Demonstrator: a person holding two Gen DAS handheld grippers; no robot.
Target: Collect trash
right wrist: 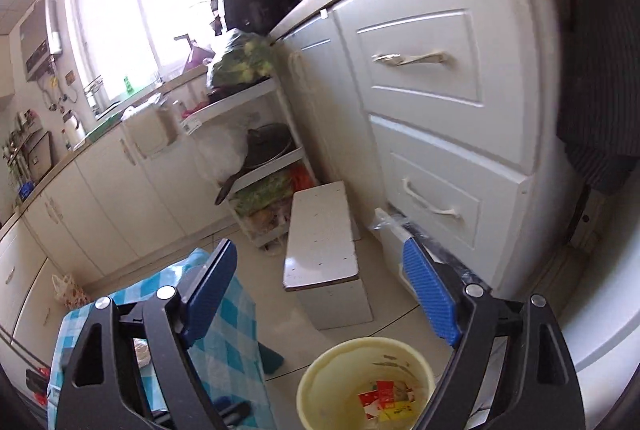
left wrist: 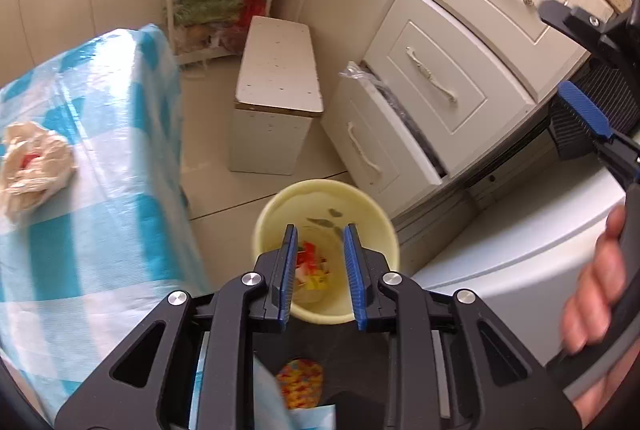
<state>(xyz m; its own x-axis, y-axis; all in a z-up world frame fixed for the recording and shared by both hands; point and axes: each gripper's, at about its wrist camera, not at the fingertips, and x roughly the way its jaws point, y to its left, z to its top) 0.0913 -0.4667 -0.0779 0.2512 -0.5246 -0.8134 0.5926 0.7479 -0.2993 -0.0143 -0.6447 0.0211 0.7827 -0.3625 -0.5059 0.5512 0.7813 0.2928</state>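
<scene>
While a crumpled wad of paper lies at the far left of the left wrist view on the checked cloth of the bench, the pale yellow bin stands on the floor at lower centre, just beside the bench. Some red and yellow wrappers already lie at its bottom. The left tool hangs directly above the bin's mouth, its blue pads narrowly apart; nothing can be seen clamped between them, only the wrappers far below. At the right edge of that view a hand holds the right tool, whose pads stand wide apart and empty in its own view, above the same bin. To the right rise the white drawers.

By the look of it, a drop into the bin is the step in hand, or just finished. The next move probably calls for swinging one tool left to the wad, closing on it without snagging the cloth, and carrying it back over the bin.
</scene>
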